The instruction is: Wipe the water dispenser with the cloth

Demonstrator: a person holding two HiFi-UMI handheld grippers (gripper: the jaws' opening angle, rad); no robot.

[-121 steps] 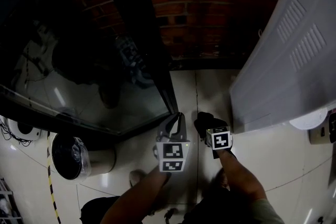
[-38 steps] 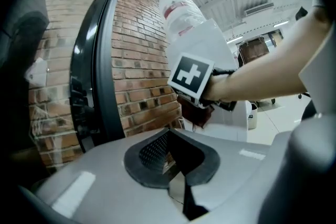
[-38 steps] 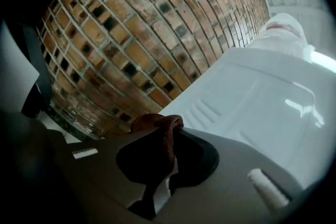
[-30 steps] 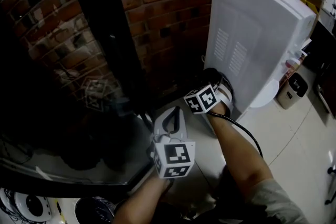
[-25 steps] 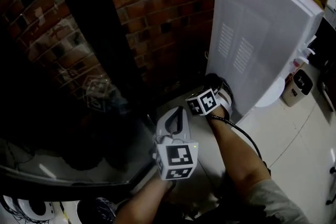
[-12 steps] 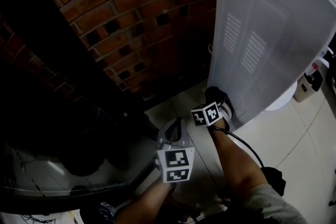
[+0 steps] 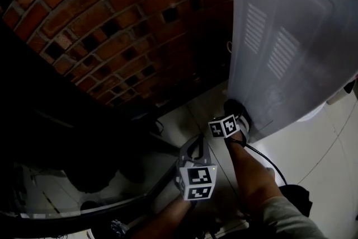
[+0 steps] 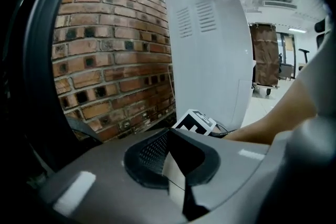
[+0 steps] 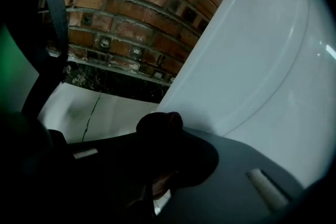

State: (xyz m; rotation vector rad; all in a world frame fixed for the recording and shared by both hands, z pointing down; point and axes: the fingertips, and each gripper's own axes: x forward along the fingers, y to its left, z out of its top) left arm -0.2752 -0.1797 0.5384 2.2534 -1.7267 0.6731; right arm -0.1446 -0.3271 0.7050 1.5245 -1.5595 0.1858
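Both claws have come lower since a second ago. The right claw (image 7: 239,115) grips the dark cloth (image 7: 231,105) against the water dispenser (image 7: 291,36), near its foot. The left claw (image 7: 194,147) is closed, seemingly empty. This side looks almost wiped, and the other sides are probably left.

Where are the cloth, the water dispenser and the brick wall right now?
cloth (image 9: 159,124), right gripper view, its bunched top.
water dispenser (image 7: 305,19), head view, panel beside the vents.
brick wall (image 7: 112,19), head view, middle bricks.

We identify an office-type interior: brick wall (image 8: 121,60) left of the left gripper (image 7: 197,140), water dispenser (image 8: 210,50) ahead, tiled floor (image 7: 330,148) below.
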